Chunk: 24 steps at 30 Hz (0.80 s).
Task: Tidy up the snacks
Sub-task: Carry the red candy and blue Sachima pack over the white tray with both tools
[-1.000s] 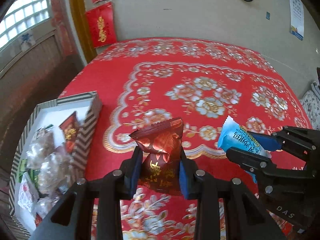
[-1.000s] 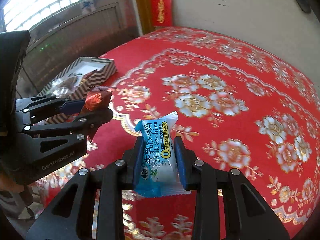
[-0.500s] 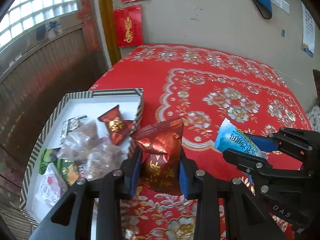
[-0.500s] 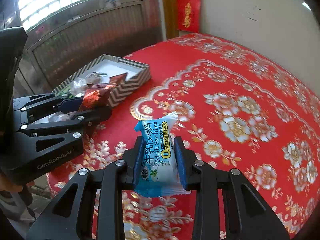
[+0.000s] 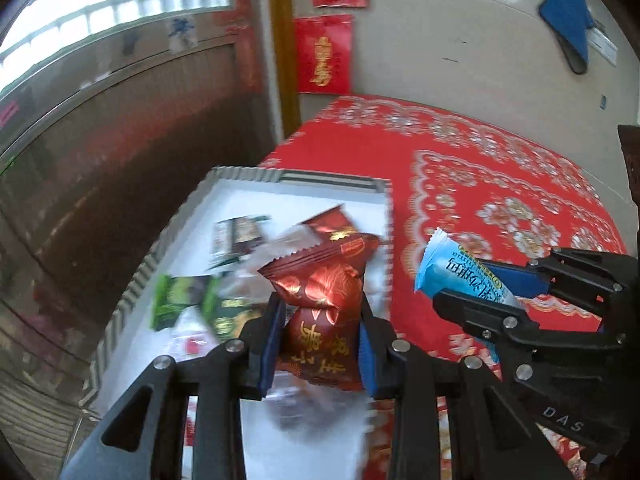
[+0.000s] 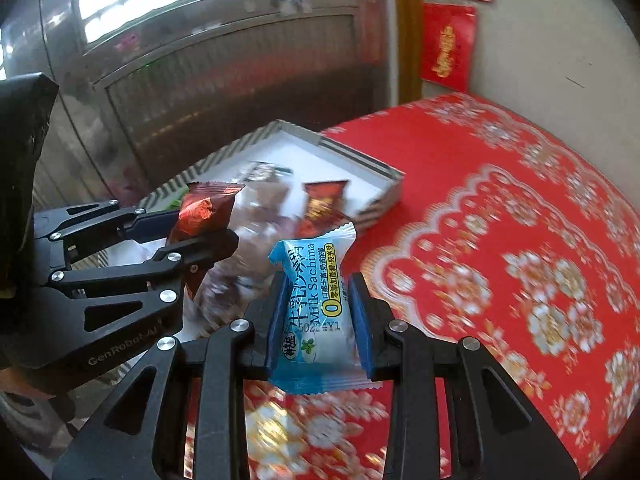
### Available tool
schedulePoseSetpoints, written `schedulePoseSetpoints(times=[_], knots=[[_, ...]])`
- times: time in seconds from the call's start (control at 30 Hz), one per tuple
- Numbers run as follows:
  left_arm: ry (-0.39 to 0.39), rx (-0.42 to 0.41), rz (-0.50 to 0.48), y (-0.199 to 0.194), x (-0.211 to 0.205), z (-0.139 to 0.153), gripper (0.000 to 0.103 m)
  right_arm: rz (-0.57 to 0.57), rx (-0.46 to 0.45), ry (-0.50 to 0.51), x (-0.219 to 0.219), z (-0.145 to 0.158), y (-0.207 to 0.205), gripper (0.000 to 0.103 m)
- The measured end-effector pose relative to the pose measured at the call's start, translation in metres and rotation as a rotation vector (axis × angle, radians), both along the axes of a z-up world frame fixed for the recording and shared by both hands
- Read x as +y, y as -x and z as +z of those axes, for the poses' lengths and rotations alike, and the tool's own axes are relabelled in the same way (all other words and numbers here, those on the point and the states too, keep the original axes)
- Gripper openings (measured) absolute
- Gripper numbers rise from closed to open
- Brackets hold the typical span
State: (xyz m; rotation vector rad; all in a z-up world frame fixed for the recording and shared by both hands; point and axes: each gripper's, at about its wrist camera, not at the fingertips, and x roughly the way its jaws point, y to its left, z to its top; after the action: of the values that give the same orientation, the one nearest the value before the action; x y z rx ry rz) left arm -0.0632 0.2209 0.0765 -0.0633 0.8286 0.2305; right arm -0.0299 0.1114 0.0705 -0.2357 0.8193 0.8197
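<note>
The left gripper (image 5: 322, 330) is clamped on a dark red foil snack (image 5: 320, 316), held above the near part of the striped-rim box (image 5: 304, 178); just beside it the right gripper (image 6: 318, 320) pinches a light blue Milk Sachima pack (image 6: 314, 312) over the red flowered tablecloth (image 6: 520, 240). The box, at the table's left edge, already holds wrapped snacks (image 5: 188, 300); beyond it the cloth lies bare up to the wall.

- The left tool (image 5: 320, 332) was matt black plastic with bright metal screws — its pads a smooth blue.
- The red snack packet (image 5: 320, 312) had a glossy, crinkled foil look.
- The blue Sachima packet (image 6: 316, 312) was smooth, shiny plastic film.
- The worktop (image 6: 520, 200) wore a red flowered cloth — slightly sheeny.
- The striped box (image 5: 296, 178) looked like matt card.
</note>
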Motion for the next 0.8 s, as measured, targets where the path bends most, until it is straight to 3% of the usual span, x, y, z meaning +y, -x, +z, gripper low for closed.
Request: schedulePoseSetpoints(times=[0.37,0.8], knots=[[-0.006,0.024,0.095,0.027,0.051,-0.012,0.036,0.11,0.024,0.004,0.067,-0.004,0.001,0.03],[-0.002,0.05,0.137,0.045,0.073,-0.029,0.035,0.188,0.041,0.051,0.124,-0.021,0.009,0.03]])
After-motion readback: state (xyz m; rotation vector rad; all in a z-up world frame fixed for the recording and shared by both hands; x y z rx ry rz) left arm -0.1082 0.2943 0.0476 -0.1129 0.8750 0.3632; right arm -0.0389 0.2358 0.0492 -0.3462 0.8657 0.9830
